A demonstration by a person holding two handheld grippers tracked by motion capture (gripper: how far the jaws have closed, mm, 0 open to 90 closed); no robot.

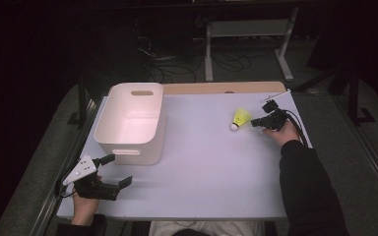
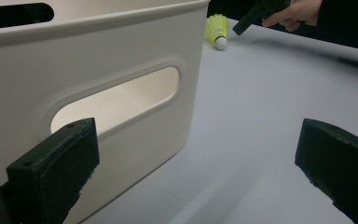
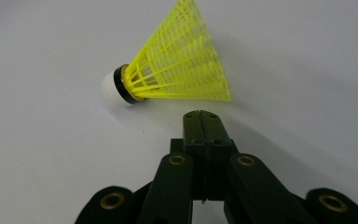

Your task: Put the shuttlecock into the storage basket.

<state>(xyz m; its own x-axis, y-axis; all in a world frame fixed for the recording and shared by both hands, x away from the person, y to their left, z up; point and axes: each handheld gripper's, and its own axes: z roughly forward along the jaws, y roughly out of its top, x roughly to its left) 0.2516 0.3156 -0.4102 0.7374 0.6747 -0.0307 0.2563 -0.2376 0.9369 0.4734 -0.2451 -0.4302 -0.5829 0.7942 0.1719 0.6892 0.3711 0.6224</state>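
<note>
Shuttlecock point(image 3: 168, 74) and right gripper point(image 3: 200, 114), seen along the gripper's own jaws: the two black jaws are pressed together with nothing between them, their joined tip just below the yellow skirt's lower edge, close to it but apart from it. The shuttlecock lies on its side on the white table point(image 3: 51, 177); its long axis runs from the white cork at centre left of the frame to the flared skirt at upper right, crosswise to the line of the jaws. Judged from this, the jaws would have to open before any grasp.

In the high view, the left gripper point(image 1: 115, 172) sits at lower left, jaws spread wide and empty, just beside the near wall of the white bin point(image 1: 130, 150). Farther off, at centre right, the right gripper point(image 1: 256, 122) points left at the shuttlecock point(image 1: 240, 119), cork toward the lower left. The right hand point(image 1: 283, 132) is by far the nearer; the bin lies well apart, across the table to the left.
</note>
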